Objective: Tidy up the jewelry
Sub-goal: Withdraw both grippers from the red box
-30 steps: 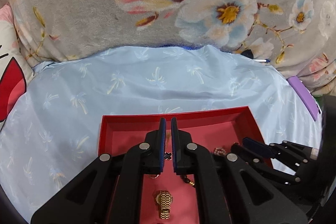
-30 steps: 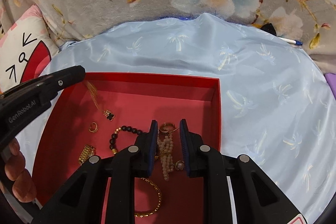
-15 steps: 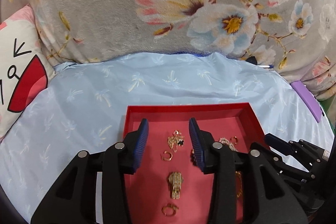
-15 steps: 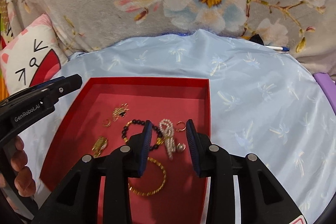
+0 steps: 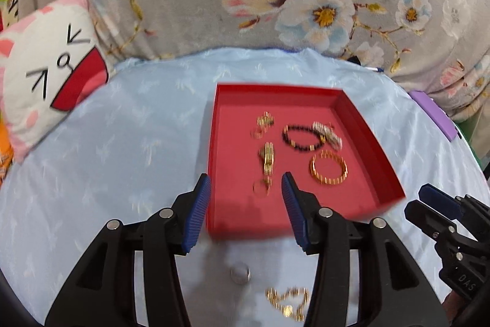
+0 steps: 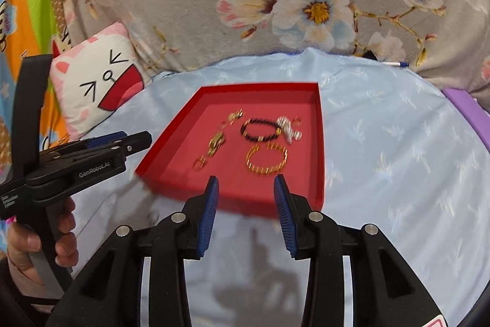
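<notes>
On L gripper (image 6: 134,140) side: "GenRobot.AI"; R gripper (image 6: 246,209) too just opened, both empty, near red tray (image 6: 320,143).

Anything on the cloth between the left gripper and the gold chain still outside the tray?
A silver ring lies on the blue cloth, between the open left gripper and the gold chain. It shows only in the left wrist view.

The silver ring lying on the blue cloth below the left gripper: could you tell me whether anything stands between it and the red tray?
Nothing visible does. The silver ring lies on bare blue cloth just short of the red tray's near wall; only that low wall must be cleared. The left gripper is open and empty.
</notes>
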A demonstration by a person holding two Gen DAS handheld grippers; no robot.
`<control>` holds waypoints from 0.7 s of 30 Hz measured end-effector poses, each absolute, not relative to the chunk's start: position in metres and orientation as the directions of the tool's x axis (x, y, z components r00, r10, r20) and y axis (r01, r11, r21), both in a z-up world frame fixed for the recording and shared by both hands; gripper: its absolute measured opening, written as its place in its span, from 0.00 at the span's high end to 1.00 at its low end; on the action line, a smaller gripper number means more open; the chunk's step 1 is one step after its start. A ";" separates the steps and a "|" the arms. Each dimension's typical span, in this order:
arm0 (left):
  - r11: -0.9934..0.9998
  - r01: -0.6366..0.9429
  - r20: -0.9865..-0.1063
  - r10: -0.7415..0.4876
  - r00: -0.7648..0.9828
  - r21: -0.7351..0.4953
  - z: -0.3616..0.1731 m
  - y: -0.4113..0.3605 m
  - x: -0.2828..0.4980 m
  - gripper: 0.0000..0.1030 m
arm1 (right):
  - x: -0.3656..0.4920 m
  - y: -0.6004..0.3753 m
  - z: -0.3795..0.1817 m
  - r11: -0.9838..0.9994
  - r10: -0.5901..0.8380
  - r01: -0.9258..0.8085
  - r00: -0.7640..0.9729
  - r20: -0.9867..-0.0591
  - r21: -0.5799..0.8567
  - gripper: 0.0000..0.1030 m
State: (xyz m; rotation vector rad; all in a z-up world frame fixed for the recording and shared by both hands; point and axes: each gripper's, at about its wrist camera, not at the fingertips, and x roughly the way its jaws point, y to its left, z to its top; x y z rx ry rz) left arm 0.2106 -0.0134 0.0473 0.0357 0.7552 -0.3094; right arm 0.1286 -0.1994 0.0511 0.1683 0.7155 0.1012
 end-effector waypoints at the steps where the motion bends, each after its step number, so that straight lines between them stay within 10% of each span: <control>1: 0.954 0.286 -0.688 -0.267 0.675 -0.089 0.041 -0.008 0.202 0.55 | 0.120 -0.196 0.048 0.982 0.152 -0.039 0.746 -0.648 0.186 0.64; 21: 0.980 0.160 -0.742 -0.193 0.642 -0.117 -0.015 0.059 0.122 0.45 | 0.093 -0.112 -0.024 0.969 0.245 -0.134 0.606 -0.757 0.207 0.64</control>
